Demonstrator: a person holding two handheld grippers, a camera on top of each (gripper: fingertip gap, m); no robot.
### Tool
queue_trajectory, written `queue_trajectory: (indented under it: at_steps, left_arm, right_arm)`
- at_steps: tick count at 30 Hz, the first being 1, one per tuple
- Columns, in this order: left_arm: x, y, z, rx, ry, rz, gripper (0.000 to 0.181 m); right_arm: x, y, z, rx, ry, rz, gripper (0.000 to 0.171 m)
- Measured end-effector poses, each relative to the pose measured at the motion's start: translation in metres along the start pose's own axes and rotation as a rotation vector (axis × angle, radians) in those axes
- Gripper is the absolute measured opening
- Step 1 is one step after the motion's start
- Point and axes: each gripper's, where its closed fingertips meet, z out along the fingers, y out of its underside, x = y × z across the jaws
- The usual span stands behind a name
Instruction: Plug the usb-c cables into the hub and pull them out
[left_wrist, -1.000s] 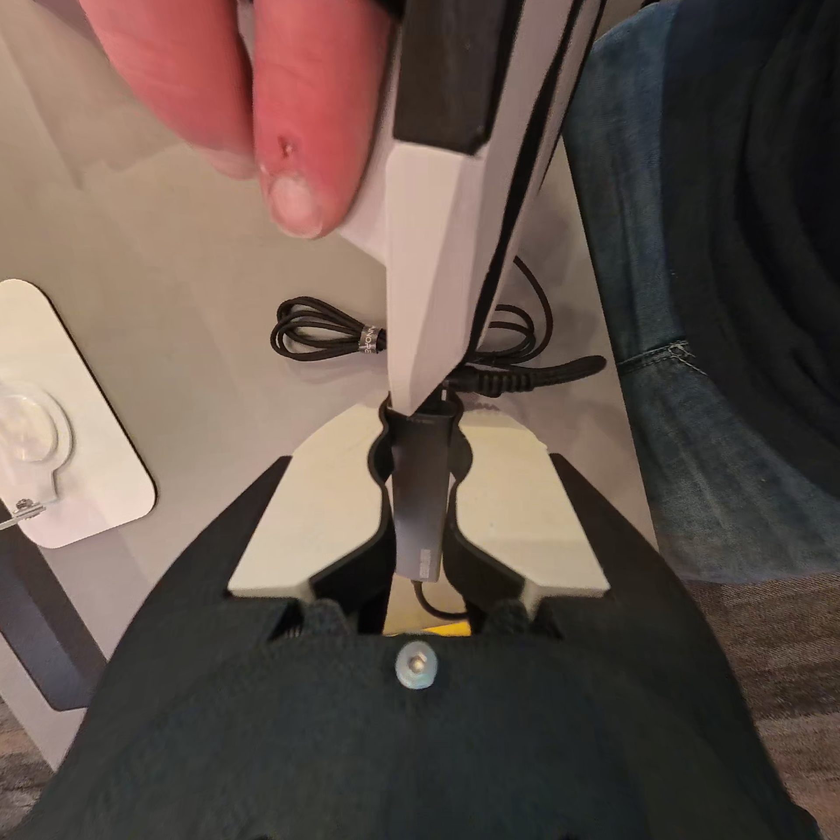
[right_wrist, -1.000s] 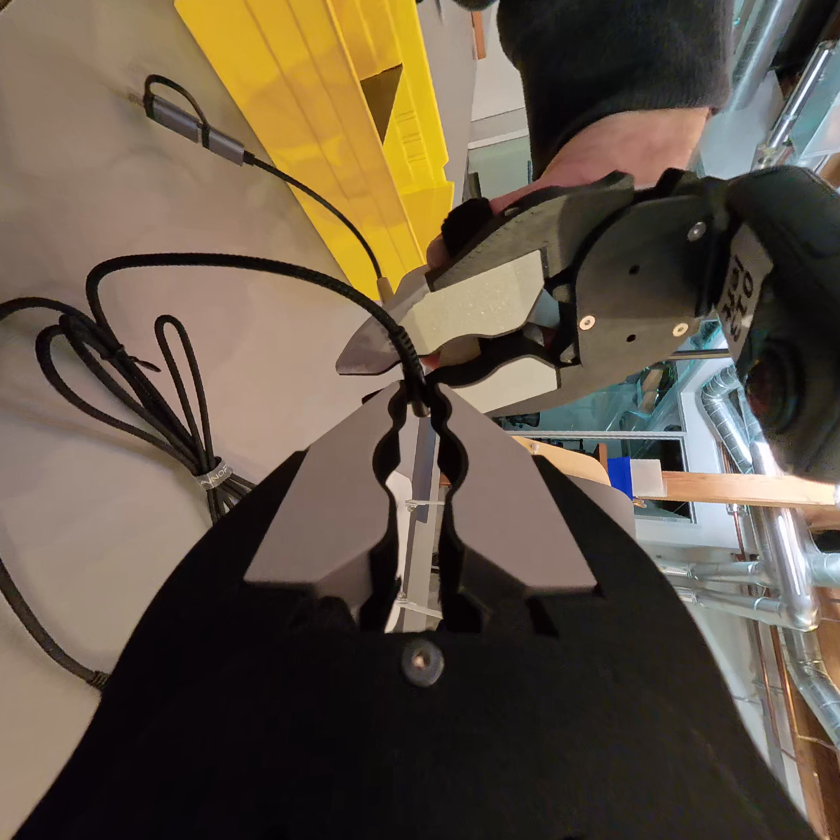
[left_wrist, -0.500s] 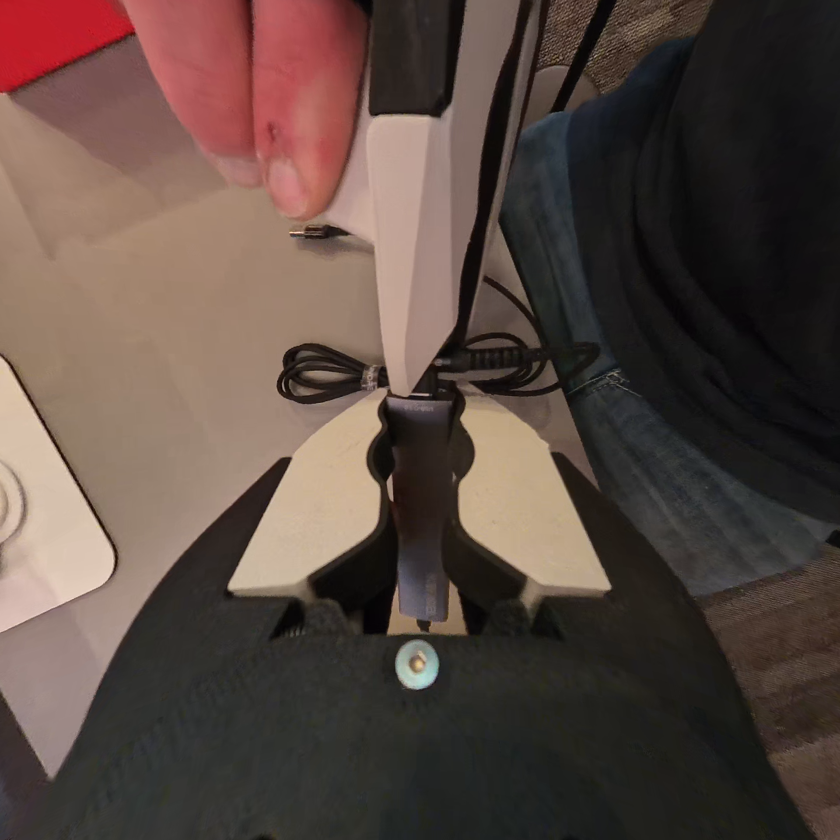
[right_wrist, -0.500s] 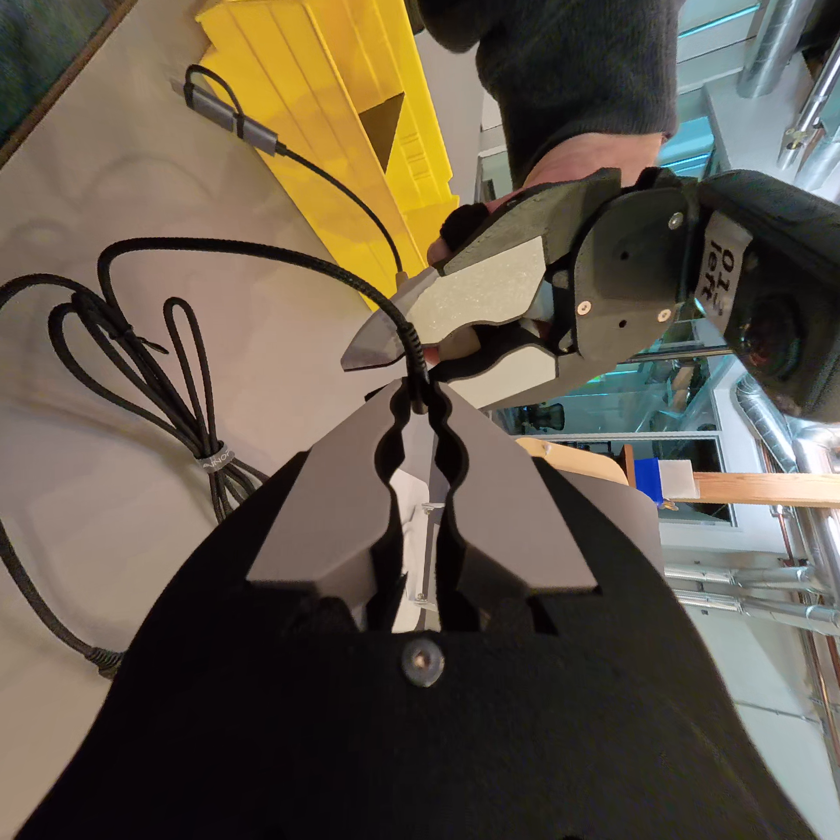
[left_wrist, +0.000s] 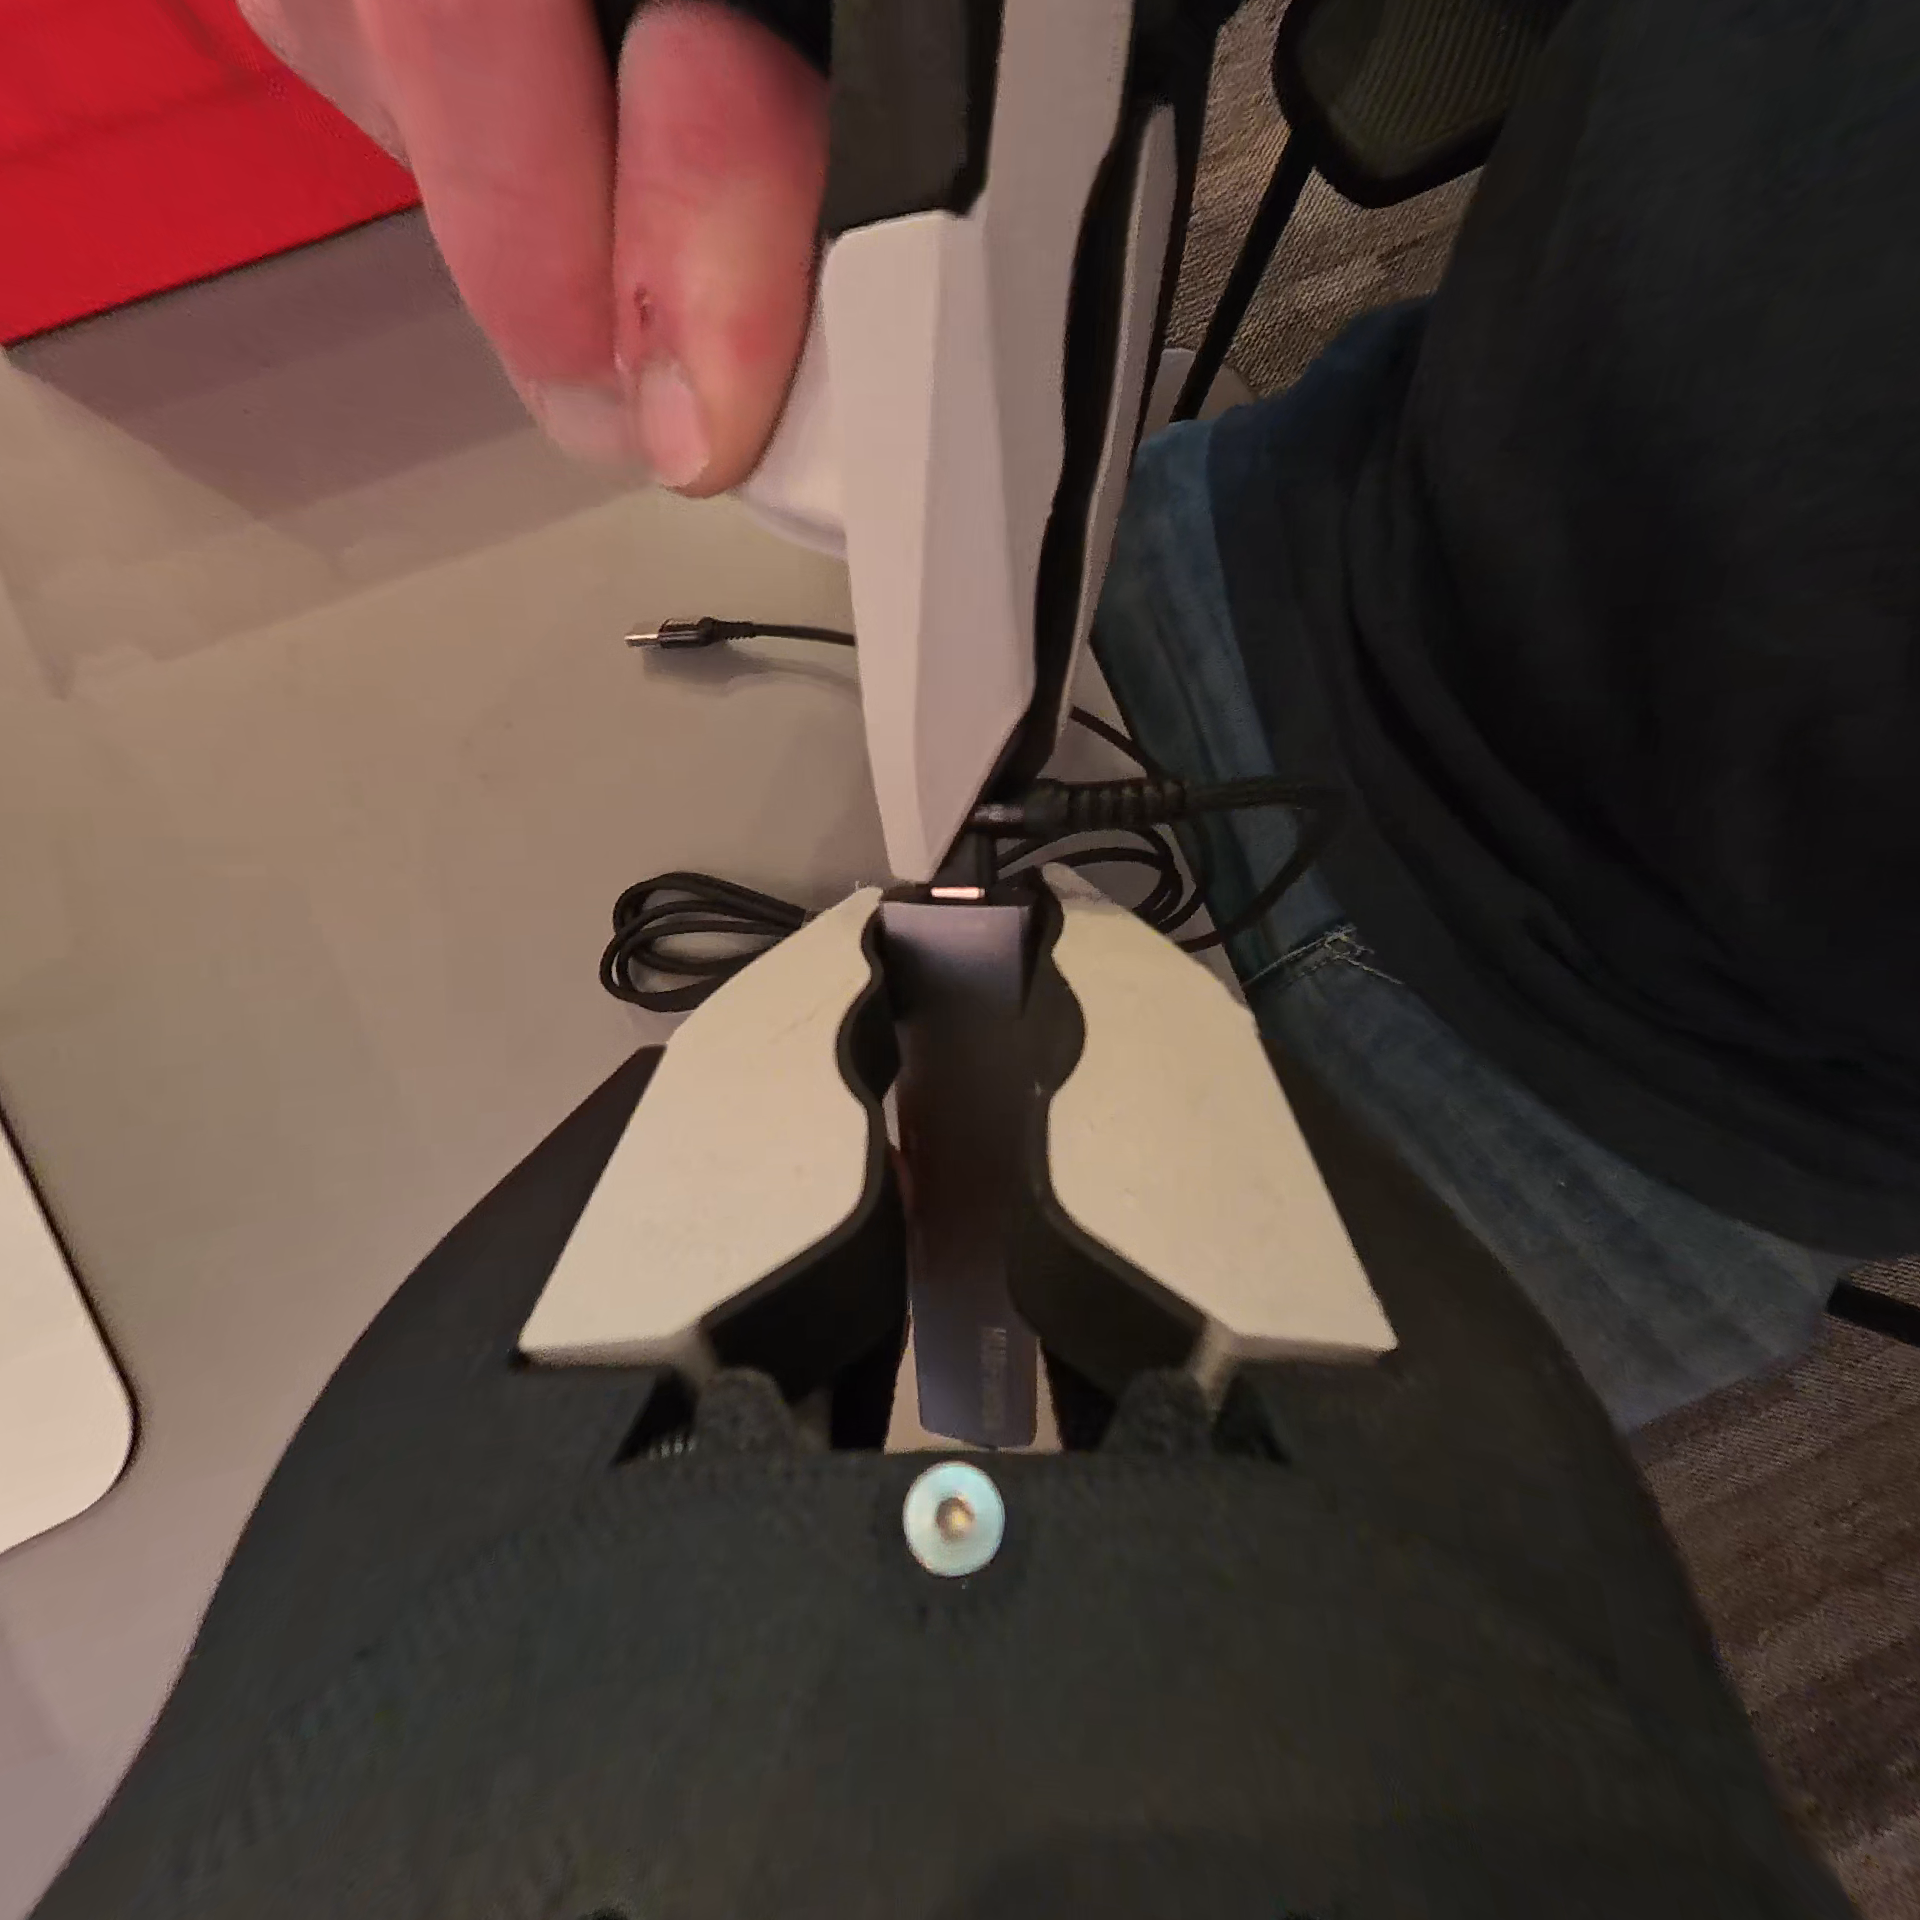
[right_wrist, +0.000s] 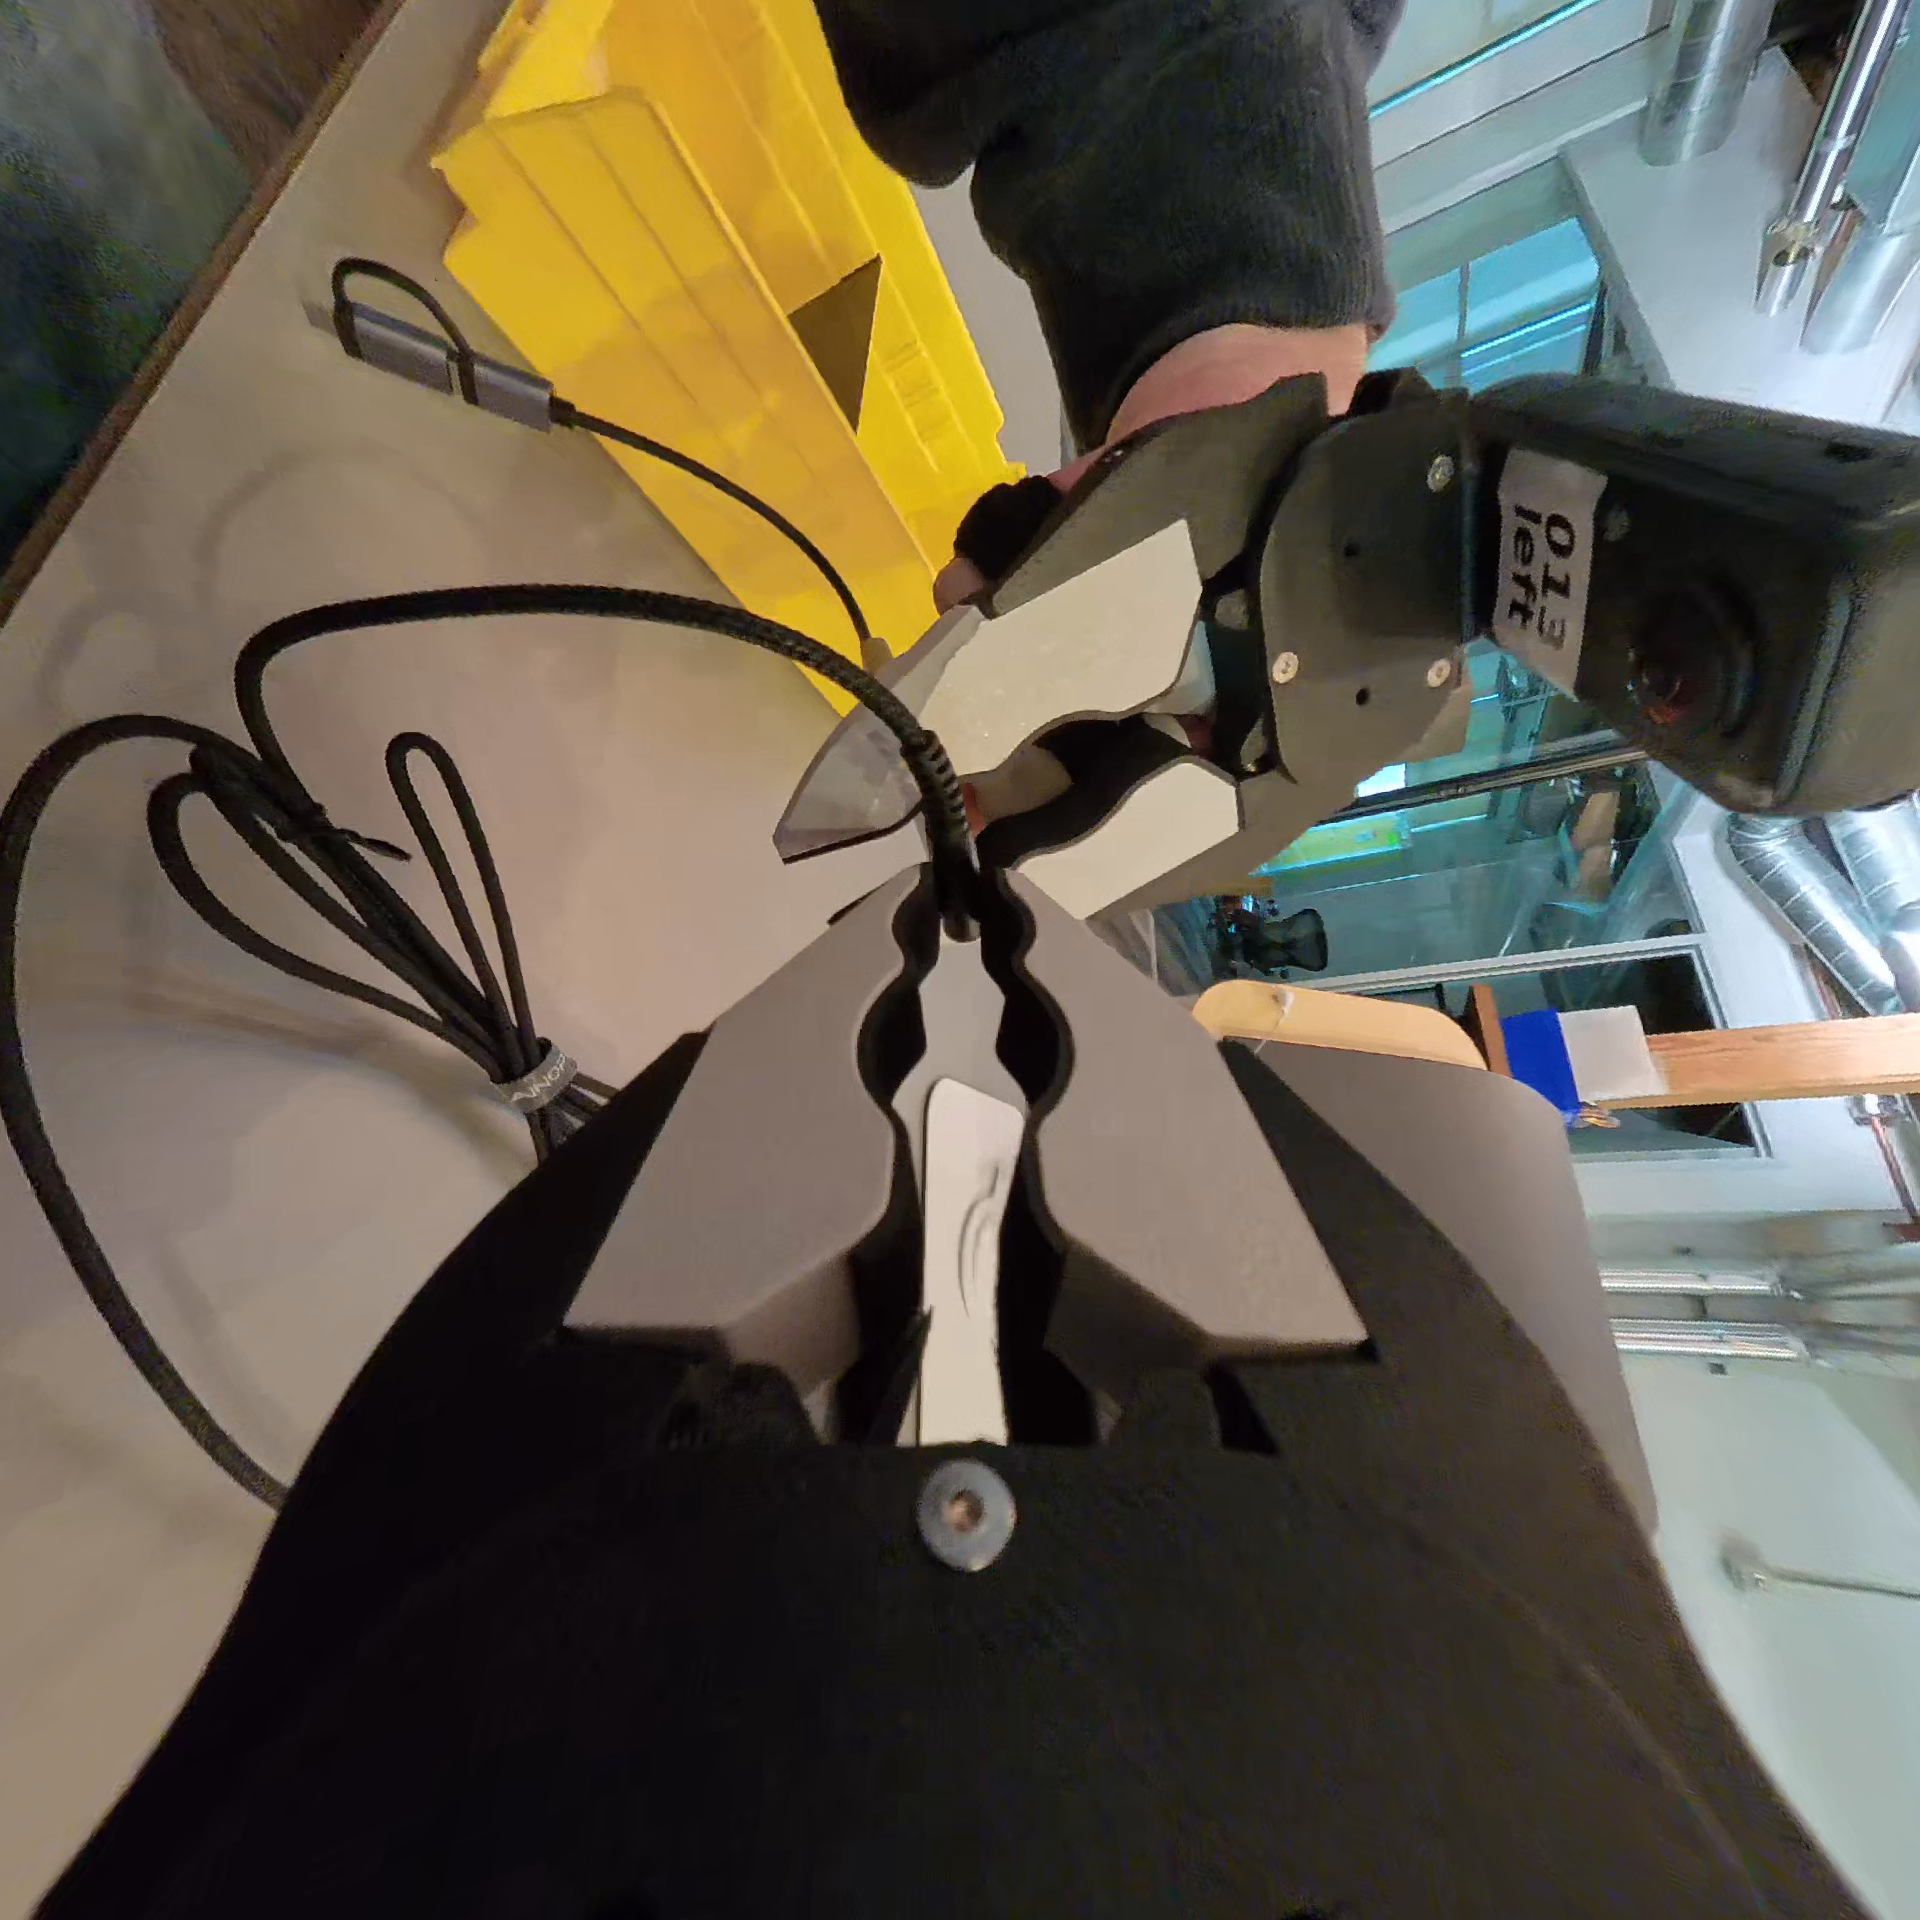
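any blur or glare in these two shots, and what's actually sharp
Left wrist view: the person's hand up top is motion-blurred, the hub in the left gripper is sharp, with a small glint at its port end. Right wrist view: the braided cable and yellow bin are crisp; wide-angle bending and smear show at the right edge.

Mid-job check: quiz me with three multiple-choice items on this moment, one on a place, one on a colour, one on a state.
1. Where is the hub?
A: in the jaws of the left gripper. B: flat on a shelf. C: inside a drawer.
2. What colour is the ribbed bin?
A: green. B: yellow. C: white.
3. How is the right gripper?
A: wide open, empty. B: shut on the braided cable. C: out of view.

Key: A, the dark bar sits clamped there; B, it shows bright yellow in the right wrist view; B, its jaws pinch the cable close to its plug end.
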Motion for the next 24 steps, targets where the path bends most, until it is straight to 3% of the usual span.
queue_trajectory:
  at_steps: [1, 4, 6, 7, 9, 11, 14, 20, 24]
  left_arm:
    - [0.001, -0.001, 0.001, 0.008, 0.005, 0.003, 0.021]
    - [0.002, -0.001, 0.004, 0.018, 0.012, 0.006, 0.021]
    - [-0.017, 0.050, -0.001, -0.198, -0.099, -0.010, 0.020]
    - [-0.022, 0.067, -0.009, -0.193, -0.131, -0.072, 0.020]
    - [-0.023, 0.049, -0.019, -0.071, -0.180, -0.085, 0.020]
    - [-0.033, 0.043, -0.022, -0.129, -0.246, -0.031, 0.020]
    - [-0.045, 0.050, -0.028, -0.160, -0.332, -0.044, 0.020]
    - [-0.048, 0.077, -0.022, -0.296, -0.451, -0.026, 0.020]
    - [-0.046, 0.090, -0.010, -0.327, -0.480, -0.033, 0.020]
  right_arm:
    - [-0.001, 0.000, -0.001, -0.008, 0.001, -0.012, 0.005]
    - [-0.004, 0.000, -0.004, -0.048, -0.006, -0.064, 0.005]
    - [0.010, 0.001, -0.024, -0.032, 0.023, 0.005, 0.005]
    - [0.018, 0.008, -0.036, -0.049, 0.033, 0.044, 0.005]
    - [0.023, 0.018, -0.040, -0.070, 0.023, 0.066, 0.005]
    - [0.024, 0.022, -0.031, -0.067, -0.006, 0.146, 0.005]
    - [0.029, 0.059, -0.022, -0.233, 0.039, 0.203, 0.005]
    - [-0.025, 0.131, -0.012, -0.548, -0.099, 0.334, 0.005]
    - [-0.062, 0.154, -0.015, -0.678, -0.233, 0.405, 0.005]
